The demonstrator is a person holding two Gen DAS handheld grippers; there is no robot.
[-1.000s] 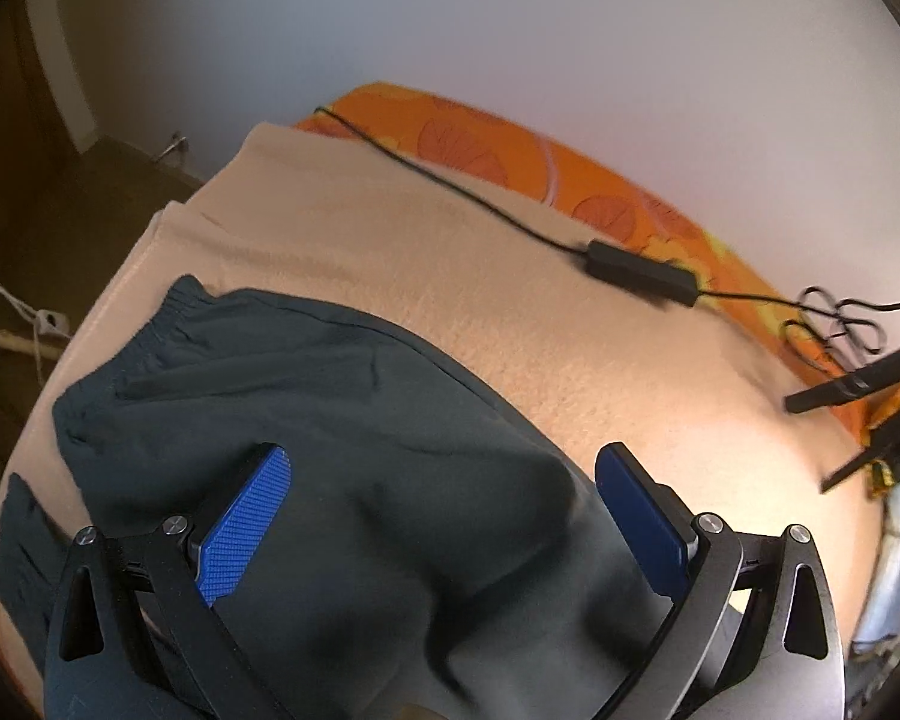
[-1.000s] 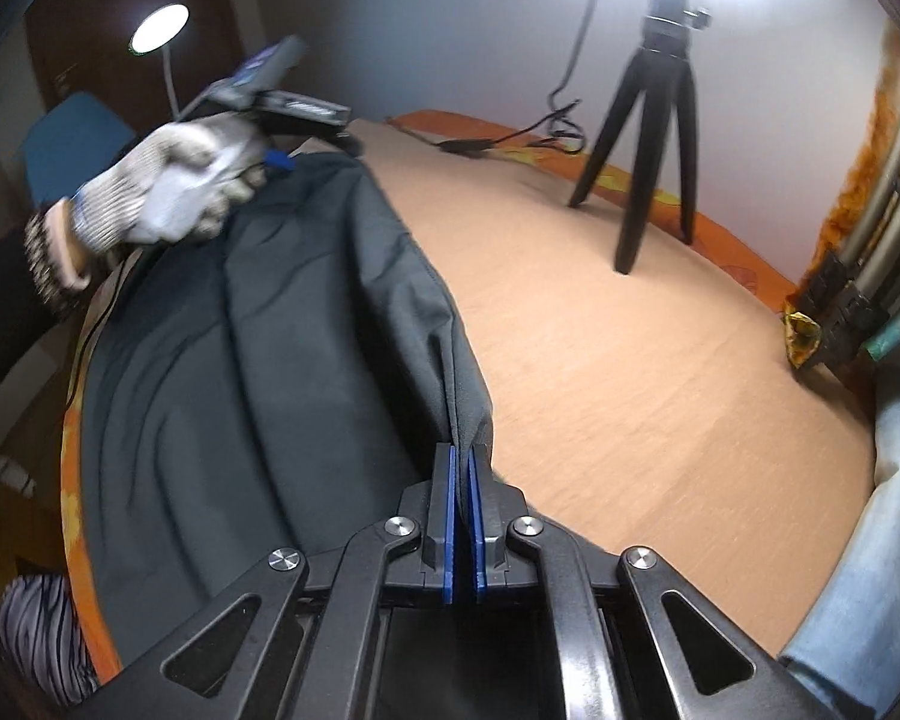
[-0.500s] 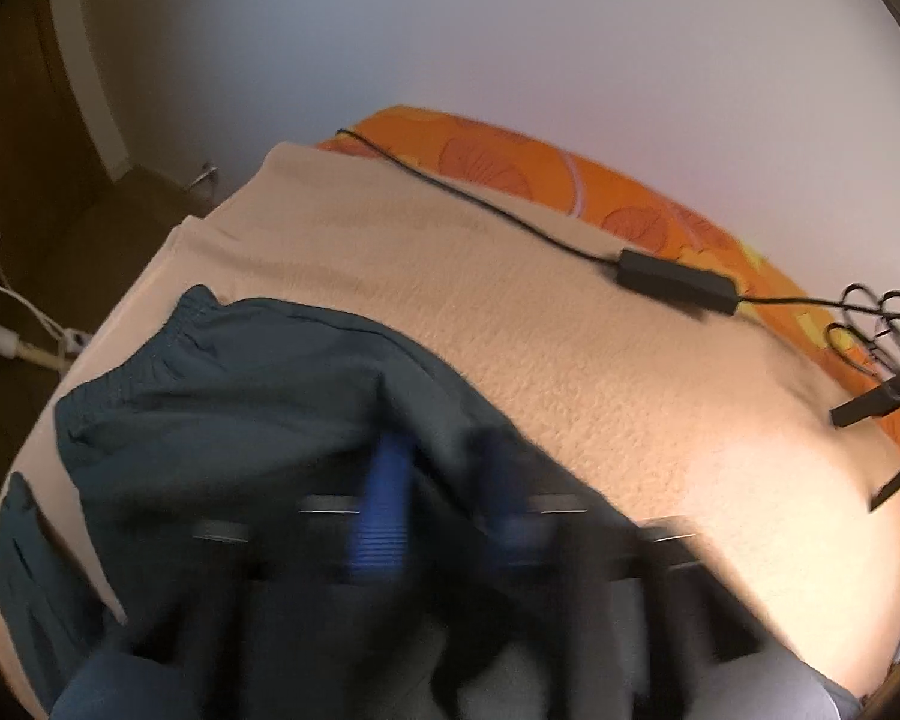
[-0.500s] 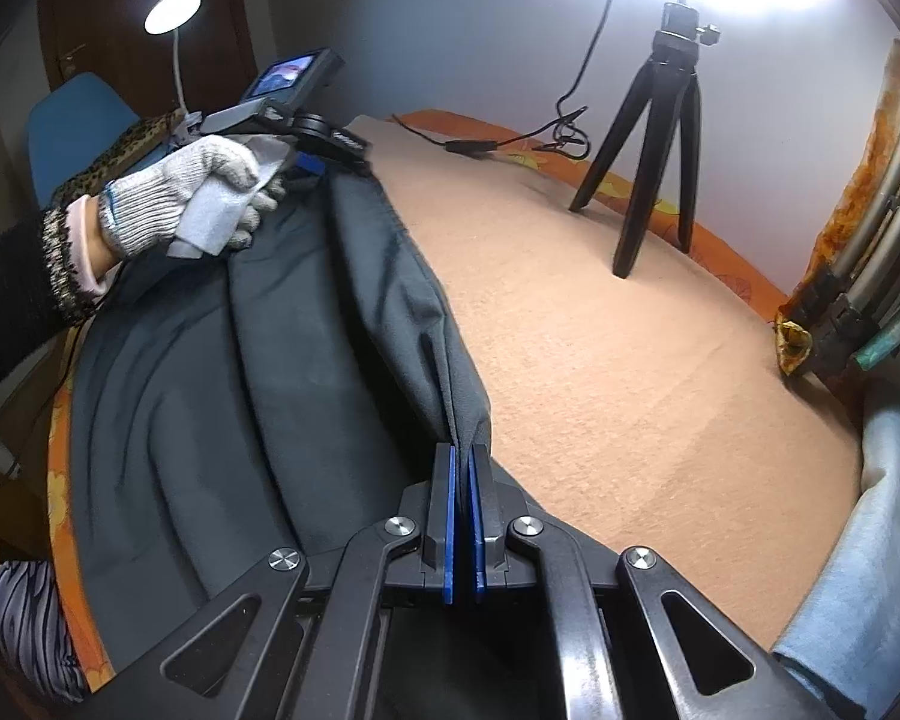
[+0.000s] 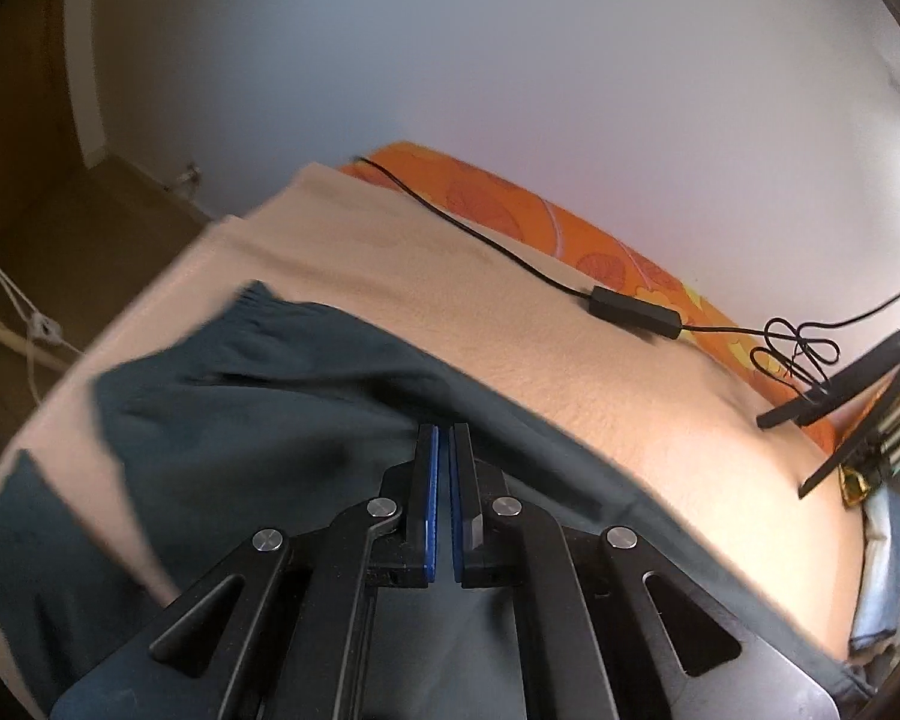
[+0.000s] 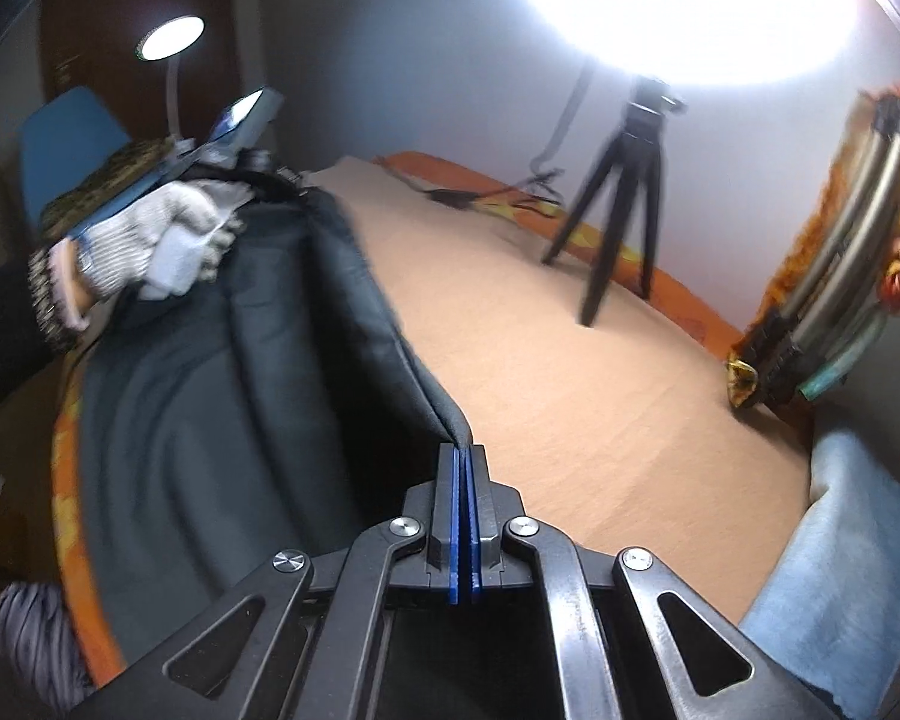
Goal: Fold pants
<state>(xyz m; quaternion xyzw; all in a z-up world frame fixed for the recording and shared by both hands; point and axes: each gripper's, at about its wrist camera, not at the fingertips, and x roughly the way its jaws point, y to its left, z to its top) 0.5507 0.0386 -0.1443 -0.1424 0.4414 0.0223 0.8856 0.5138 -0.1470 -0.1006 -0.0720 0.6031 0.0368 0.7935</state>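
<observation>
Dark grey-green pants lie on a beige blanket, their elastic waistband at the far left in the left wrist view. My left gripper is shut on a fold of the pants along their far edge. My right gripper is shut on the pants' edge further along and holds it raised above the blanket. In the right wrist view the gloved left hand holds the left gripper at the far end of the same raised fold.
A black cable with a power brick crosses the far side of the blanket. A black tripod stands on the bed. An orange patterned sheet borders the wall. A light blue cloth lies at the right.
My left gripper has gone from open above the pants to shut on a fold of them. Both grippers have lifted the pants' edge. The right gripper stays shut.
</observation>
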